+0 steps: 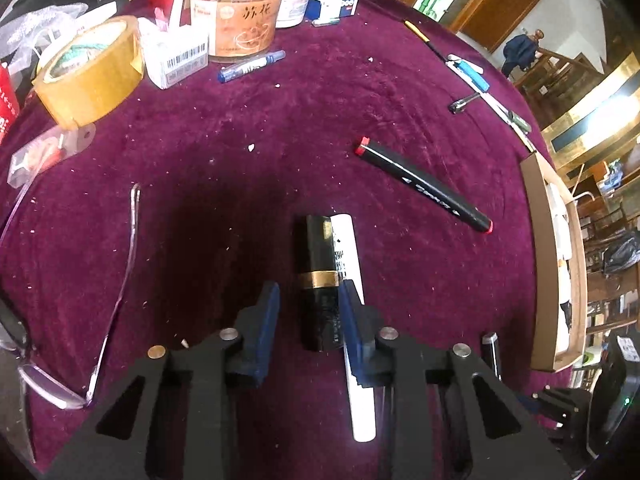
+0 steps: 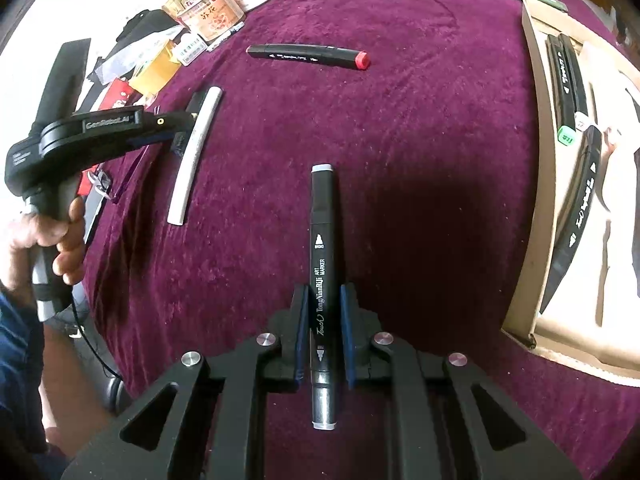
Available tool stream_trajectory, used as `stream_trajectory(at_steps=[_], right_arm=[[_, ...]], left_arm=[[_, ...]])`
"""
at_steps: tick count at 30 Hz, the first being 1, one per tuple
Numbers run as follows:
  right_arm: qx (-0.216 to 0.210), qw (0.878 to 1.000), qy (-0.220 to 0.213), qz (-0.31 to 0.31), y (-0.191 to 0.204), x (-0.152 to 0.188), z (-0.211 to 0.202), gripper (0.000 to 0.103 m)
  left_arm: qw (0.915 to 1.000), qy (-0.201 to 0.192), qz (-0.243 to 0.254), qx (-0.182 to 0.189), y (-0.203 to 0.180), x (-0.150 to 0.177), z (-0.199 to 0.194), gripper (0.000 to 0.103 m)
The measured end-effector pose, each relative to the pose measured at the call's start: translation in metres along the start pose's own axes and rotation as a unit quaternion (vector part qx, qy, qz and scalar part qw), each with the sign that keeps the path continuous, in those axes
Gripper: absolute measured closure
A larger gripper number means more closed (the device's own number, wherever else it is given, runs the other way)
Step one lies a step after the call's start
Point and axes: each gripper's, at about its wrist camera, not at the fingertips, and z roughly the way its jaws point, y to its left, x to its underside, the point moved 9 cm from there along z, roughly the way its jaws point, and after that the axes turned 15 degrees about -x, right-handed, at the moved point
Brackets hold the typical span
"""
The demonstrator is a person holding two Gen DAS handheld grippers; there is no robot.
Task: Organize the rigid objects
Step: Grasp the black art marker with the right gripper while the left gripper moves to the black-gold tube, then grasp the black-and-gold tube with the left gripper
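My left gripper (image 1: 309,294) is open around a black lipstick tube with a gold band (image 1: 318,280) that lies on the purple cloth (image 1: 240,140). A white stick (image 1: 354,320) lies against the tube's right side, under the right finger. My right gripper (image 2: 323,300) is shut on a black art marker with grey caps (image 2: 322,264), which points away from me just above the cloth. A black marker with red caps (image 1: 424,186) lies to the right of the left gripper; it also shows in the right wrist view (image 2: 308,56). The left gripper (image 2: 176,128) shows there too.
A cardboard box (image 2: 540,184) at the right holds several black markers (image 2: 568,76). A tape roll (image 1: 90,72), a printed tub (image 1: 236,12), a blue pen (image 1: 252,65) and glasses (image 1: 60,320) lie at the left and back. Pens (image 1: 468,72) line the far right edge.
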Motion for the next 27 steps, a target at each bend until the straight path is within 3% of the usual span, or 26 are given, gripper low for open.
stream_trajectory(at_steps=[4, 8, 19, 27], right_arm=[[0.013, 1.0, 0.002, -0.006, 0.003, -0.002, 0.003, 0.09], [0.02, 1.0, 0.001, -0.01, 0.003, -0.001, 0.004, 0.09], [0.02, 1.0, -0.01, -0.008, 0.001, 0.001, 0.002, 0.09], [0.034, 0.999, -0.026, -0.006, 0.004, 0.002, 0.001, 0.089]], left_arm=[[0.9982, -0.016, 0.035, -0.047, -0.006, -0.004, 0.006, 0.077], [0.9925, -0.049, 0.066, -0.09, -0.007, 0.002, 0.003, 0.088], [0.9964, -0.075, 0.031, -0.024, 0.007, 0.089, -0.038, 0.088], [0.994, -0.104, 0.033, -0.001, 0.004, 0.109, -0.073, 0.088]])
